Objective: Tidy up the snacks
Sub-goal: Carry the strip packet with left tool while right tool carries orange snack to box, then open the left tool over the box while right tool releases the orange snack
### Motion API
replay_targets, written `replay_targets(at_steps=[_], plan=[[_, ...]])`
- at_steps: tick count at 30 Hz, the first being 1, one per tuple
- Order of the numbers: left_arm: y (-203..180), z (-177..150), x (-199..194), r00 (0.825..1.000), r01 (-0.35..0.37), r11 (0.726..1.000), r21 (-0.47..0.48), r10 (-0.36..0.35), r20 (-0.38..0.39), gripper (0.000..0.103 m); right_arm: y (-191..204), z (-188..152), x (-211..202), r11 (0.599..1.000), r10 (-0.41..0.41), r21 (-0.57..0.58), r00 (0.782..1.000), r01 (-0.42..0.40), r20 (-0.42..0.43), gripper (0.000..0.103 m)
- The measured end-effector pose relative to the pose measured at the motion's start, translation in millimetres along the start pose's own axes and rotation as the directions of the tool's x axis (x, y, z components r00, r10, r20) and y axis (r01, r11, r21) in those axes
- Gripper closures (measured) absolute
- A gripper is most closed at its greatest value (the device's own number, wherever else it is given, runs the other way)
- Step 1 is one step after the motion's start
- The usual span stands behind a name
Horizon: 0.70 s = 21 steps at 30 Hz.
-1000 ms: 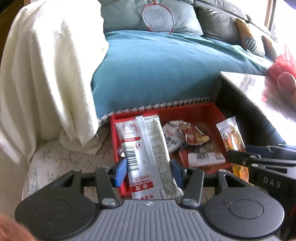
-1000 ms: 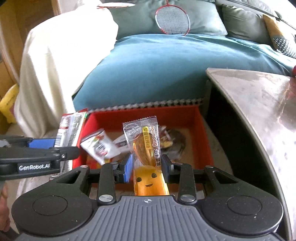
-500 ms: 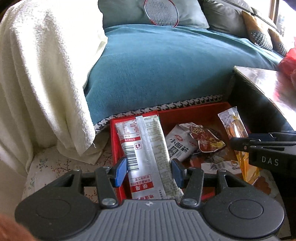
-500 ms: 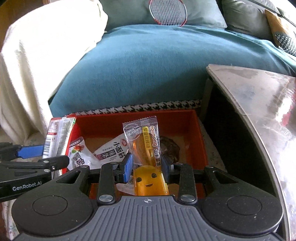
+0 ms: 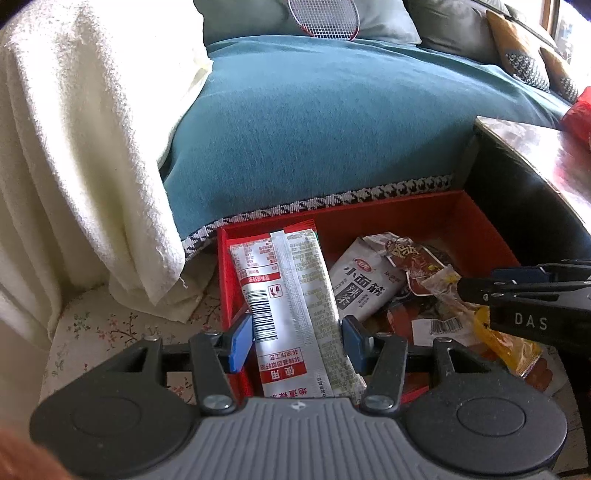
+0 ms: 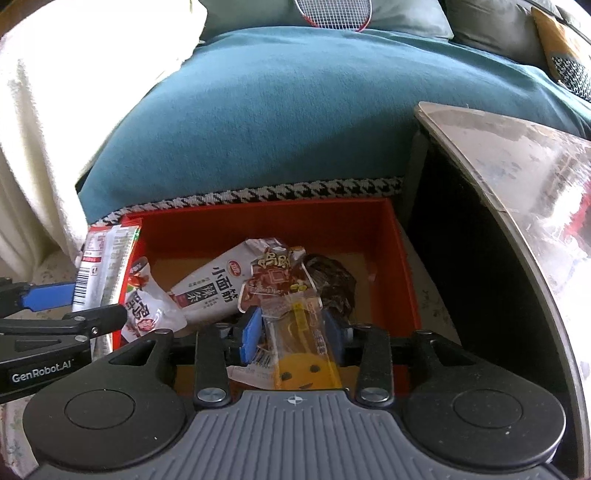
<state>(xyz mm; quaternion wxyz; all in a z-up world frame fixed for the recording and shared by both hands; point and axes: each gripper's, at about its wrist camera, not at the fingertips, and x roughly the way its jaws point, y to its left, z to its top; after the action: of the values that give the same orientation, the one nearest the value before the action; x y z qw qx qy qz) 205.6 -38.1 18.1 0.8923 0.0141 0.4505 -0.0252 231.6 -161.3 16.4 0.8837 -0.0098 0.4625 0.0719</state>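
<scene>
A red box (image 5: pixel 406 210) (image 6: pixel 258 221) on the floor holds several snack packets, among them a white pouch (image 5: pixel 364 277) (image 6: pixel 214 288) and a dark red one (image 6: pixel 277 277). My left gripper (image 5: pixel 297 338) is shut on a long silver and red snack packet (image 5: pixel 284 295) over the box's left wall; that packet also shows in the right wrist view (image 6: pixel 103 262). My right gripper (image 6: pixel 293 328) is shut on an orange smiley snack packet (image 6: pixel 303 354), low inside the box; the packet also shows in the left wrist view (image 5: pixel 495 332).
A sofa with a teal cover (image 5: pixel 332 129) stands right behind the box. A cream blanket (image 5: pixel 74 147) hangs at the left. A dark table with a glossy top (image 6: pixel 517 184) stands close on the right. A badminton racket (image 6: pixel 332 11) lies on the sofa.
Both grippers have moved forward and down toward the red box with their packets. The orange packet now sits lower, in among the snacks in the box.
</scene>
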Motion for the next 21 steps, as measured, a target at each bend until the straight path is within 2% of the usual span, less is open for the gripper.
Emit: replay_targets(at_steps=[5, 9, 21], plan=[[-1.3, 0.5, -0.4, 1.000, -0.002, 1.000, 0.004, 0.002, 0.005, 0.058, 1.1, 0.4, 0.1, 1.000, 0.003, 0.001, 1.000, -0.003, 0.000, 0.052], [-1.2, 1.2, -2.8, 1.000, -0.014, 1.000, 0.009, 0.014, 0.021, 0.057, 1.4, 0.0, -0.8, 1.000, 0.002, 0.002, 1.000, -0.002, 0.003, 0.045], [-5.5, -0.5, -8.0, 1.000, 0.006, 1.000, 0.024, -0.007, 0.021, 0.056, -8.6, -4.6, -11.6, 1.000, -0.012, 0.016, 1.000, 0.012, 0.009, 0.041]])
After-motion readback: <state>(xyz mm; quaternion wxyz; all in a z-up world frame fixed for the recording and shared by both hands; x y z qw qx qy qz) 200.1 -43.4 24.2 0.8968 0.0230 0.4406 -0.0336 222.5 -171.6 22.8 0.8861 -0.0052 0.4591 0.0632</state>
